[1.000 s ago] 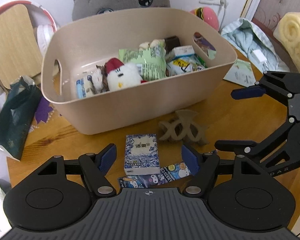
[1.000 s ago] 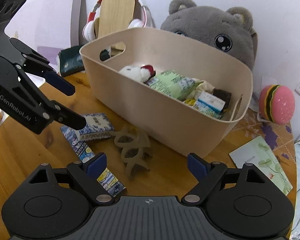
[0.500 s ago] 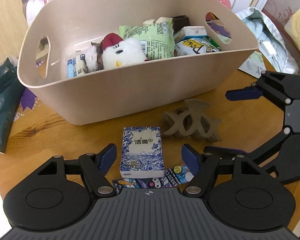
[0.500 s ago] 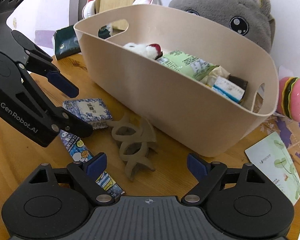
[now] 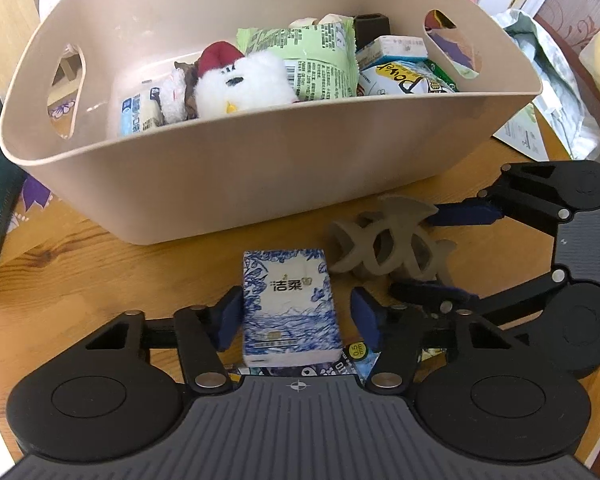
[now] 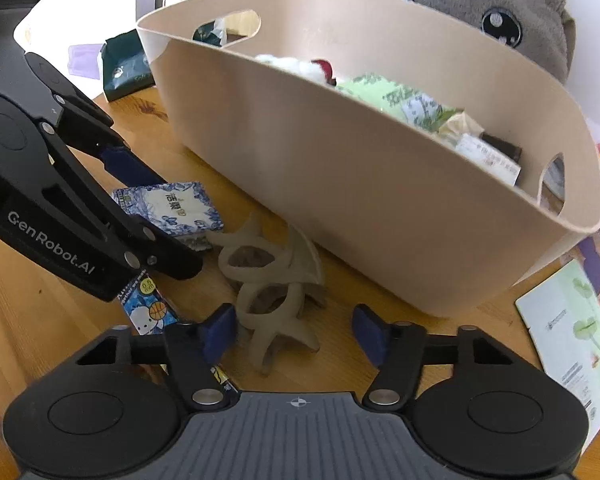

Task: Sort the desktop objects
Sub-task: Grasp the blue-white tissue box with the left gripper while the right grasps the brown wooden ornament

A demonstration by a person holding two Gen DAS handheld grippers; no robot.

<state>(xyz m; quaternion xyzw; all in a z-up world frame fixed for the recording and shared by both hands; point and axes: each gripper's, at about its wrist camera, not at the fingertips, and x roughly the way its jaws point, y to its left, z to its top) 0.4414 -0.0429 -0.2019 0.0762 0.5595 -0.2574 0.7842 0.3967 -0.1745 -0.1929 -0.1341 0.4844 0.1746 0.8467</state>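
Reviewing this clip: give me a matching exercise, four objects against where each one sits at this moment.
Things:
1. blue-and-white patterned tissue pack
2. taupe plastic claw hair clip
3. white plush chick with red comb
4. dark green soft packet

Places:
A. inside the beige plastic tub
B. between the jaws of the left gripper
C. on the table beyond the tub's far end
D. between the jaws of the right gripper

Pairs: 1-B, 2-D, 3-A, 4-C

A grey plush bear (image 6: 512,20) sits behind the bin, a leaf-printed card (image 6: 568,344) lying nearby
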